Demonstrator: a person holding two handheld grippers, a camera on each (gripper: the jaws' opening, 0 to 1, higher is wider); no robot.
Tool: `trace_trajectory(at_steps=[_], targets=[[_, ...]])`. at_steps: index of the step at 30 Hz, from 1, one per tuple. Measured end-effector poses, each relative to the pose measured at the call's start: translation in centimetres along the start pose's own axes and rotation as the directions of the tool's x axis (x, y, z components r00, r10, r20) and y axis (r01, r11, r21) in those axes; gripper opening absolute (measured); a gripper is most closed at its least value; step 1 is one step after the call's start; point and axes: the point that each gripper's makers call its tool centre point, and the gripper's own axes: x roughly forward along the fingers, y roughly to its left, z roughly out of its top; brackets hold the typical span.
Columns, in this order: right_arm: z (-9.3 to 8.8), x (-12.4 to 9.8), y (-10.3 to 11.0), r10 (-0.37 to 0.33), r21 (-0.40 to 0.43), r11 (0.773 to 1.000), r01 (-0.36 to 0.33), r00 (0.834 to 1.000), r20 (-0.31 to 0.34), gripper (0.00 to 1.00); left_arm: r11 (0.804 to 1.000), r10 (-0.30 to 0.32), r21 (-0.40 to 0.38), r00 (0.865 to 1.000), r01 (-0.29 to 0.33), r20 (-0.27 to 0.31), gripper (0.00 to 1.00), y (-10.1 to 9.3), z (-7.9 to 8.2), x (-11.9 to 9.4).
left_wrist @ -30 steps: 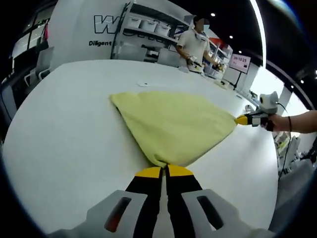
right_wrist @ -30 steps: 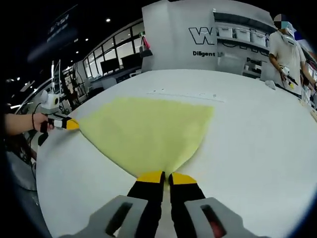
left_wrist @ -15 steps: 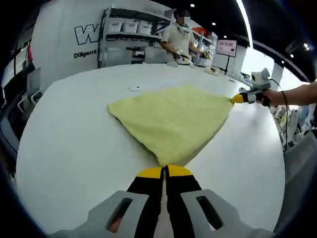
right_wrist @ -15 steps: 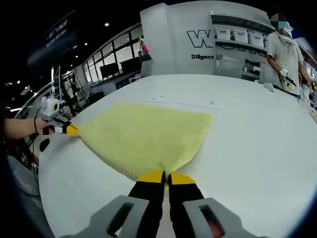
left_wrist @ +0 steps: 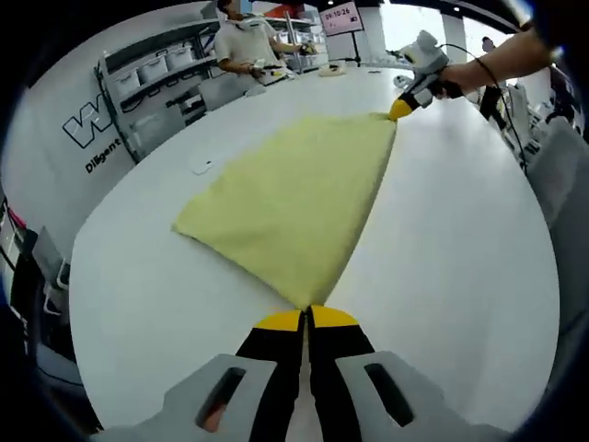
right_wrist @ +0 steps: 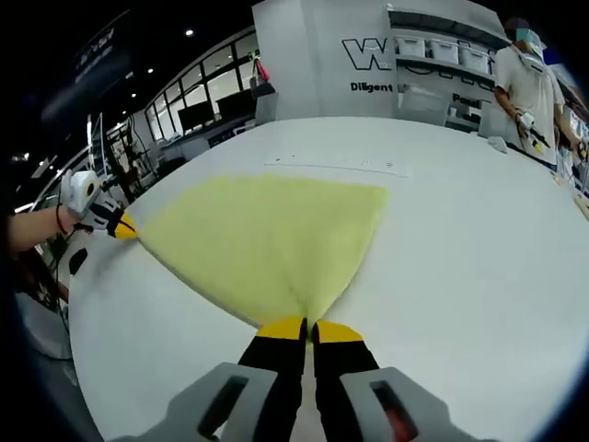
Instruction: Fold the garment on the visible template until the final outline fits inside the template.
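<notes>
— Cloth (left_wrist: 294,198) first: where is it, and who has it?

— Spread on the white table (left_wrist: 460,239), yellow, pulled into a fan between two corners. The left gripper (left_wrist: 305,319) has its jaws pressed together on the near corner. The right gripper (right_wrist: 307,329) does the same on its own corner. Each one shows small in the other's view, at the far tip of the cloth, held by a hand (left_wrist: 497,64).

— How will it handle, do you think?

— Soft and light, I'd judge. It sags in shallow folds toward each pinch and lies flat elsewhere, so it should drape and crease easily. It looks thick enough, like towelling, not to slip from a firm pinch. It isn't fragile.

— Best place to grip?

— The corners, as now. Held by two corners of one edge, it can be carried over in one sweep; a grip at mid-edge would likely bunch it.

— Can you make out the template?

— A thin line with small marks (right_wrist: 336,166) runs on the table just beyond the cloth's far edge. I can't tell if it is the outline.

— Any writing?

— On the back wall (right_wrist: 304,64), a large logo starting with "W" and below it "Diligent", the rest hidden. A pink sign (left_wrist: 340,16) carries digits, too small to read surely. A person (right_wrist: 526,83) stands by the shelves.
</notes>
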Motion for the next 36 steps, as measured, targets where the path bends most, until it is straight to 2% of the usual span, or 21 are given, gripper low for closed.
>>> trace_trajectory(at_steps=[5,6,8,10,12,13,16,18,19,23,24,26,27,28,30,31,32,33,36], targets=[[0.0,0.0,0.0,-0.005,0.007,1.0,0.005,1.0,0.008,0.0,0.999,0.0,-0.033,1.0,0.0,-0.003,0.01,0.0,-0.2,0.0],[0.0,-0.1,0.0,0.0,0.0,1.0,0.0,1.0,0.007,0.0,0.999,-0.006,-0.047,1.0,0.007,0.012,0.01,0.0,-0.1,0.0],[0.2,-0.5,-0.1,-0.013,-0.017,1.0,0.013,1.0,0.006,0.0,0.999,-0.005,-0.043,1.0,0.005,-0.01,0.0,-0.1,-0.3,-0.1],[0.3,-0.9,-0.2,-0.02,-0.021,1.0,0.02,1.0,0.01,0.0,0.999,0.018,-0.046,1.0,-0.018,-0.001,0.01,-0.2,-0.3,-0.5],[0.4,-1.3,-0.8,-0.052,-0.023,0.998,0.052,0.999,0.012,0.0,0.995,0.033,-0.094,0.999,-0.03,0.032,0.01,-0.2,0.0,-0.9],[0.6,-1.7,-1.4,-0.09,-0.023,0.996,0.09,0.996,0.021,0.02,0.993,0.048,-0.112,0.998,-0.043,0.044,0.01,0.0,0.1,-1.2],[0.5,-2.5,-1.4,-0.106,-0.021,0.994,0.106,0.994,0.023,0.0,0.985,0.084,-0.157,0.995,-0.074,0.06,0.01,0.1,0.2,-1.9],[1.3,-3.3,-1.4,-0.121,0.012,0.993,0.12,0.989,0.086,0.0,0.974,0.115,-0.205,0.99,-0.096,0.084,0.01,0.1,0.6,-2.6],[1.4,-3.3,-1.3,-0.12,0.021,0.993,0.119,0.989,0.091,0.0,0.973,0.12,-0.21,0.989,-0.099,0.088,0.01,0.1,0.6,-2.7],[1.7,-4.3,-0.7,-0.134,0.034,0.991,0.131,0.982,0.132,0.0,0.956,0.171,-0.262,0.977,-0.134,0.126,0.01,0.2,1.3,-3.7],[1.9,-4.6,-0.6,-0.141,0.045,0.99,0.135,0.978,0.153,0.0,0.942,0.204,-0.295,0.969,-0.157,0.138,0.01,0.4,1.5,-4.1],[2.0,-4.8,-0.5,-0.146,0.063,0.989,0.137,0.974,0.171,0.0,0.934,0.219,-0.318,0.964,-0.162,0.152,0.01,0.4,1.7,-4.5],[2.2,-5.1,-0.3,-0.149,0.072,0.988,0.137,0.969,0.197,0.0,0.921,0.247,-0.348,0.954,-0.176,0.172,0.01,0.5,2.0,-4.9],[2.1,-5.4,-0.1,-0.15,0.066,0.988,0.14,0.969,0.195,0.0,0.916,0.253,-0.362,0.95,-0.174,0.182,0.01,0.4,2.1,-5.1],[1.9,-5.8,0.3,-0.162,0.031,0.987,0.159,0.966,0.2,0.0,0.89,0.301,-0.41,0.933,-0.201,0.197,0.01,0.6,2.2,-5.9],[1.9,-6.1,0.5,-0.169,0.028,0.986,0.167,0.963,0.211,0.0,0.886,0.306,-0.419,0.93,-0.2,0.203,0.01,0.6,2.2,-6.1],[1.8,-6.3,0.7,-0.168,0.029,0.986,0.166,0.962,0.216,0.0,0.877,0.323,-0.434,0.921,-0.206,0.216,0.01,0.5,2.3,-6.6],[1.8,-6.6,1.0,-0.171,0.03,0.985,0.169,0.959,0.226,0.0,0.856,0.358,-0.468,0.906,-0.22,0.227,0.01,0.7,2.3,-7.1],[1.7,-7.3,1.7,-0.169,0.025,0.986,0.168,0.954,0.249,0.0,0.844,0.374,-0.489,0.895,-0.221,0.242,0.01,0.2,2.3,-7.9]])
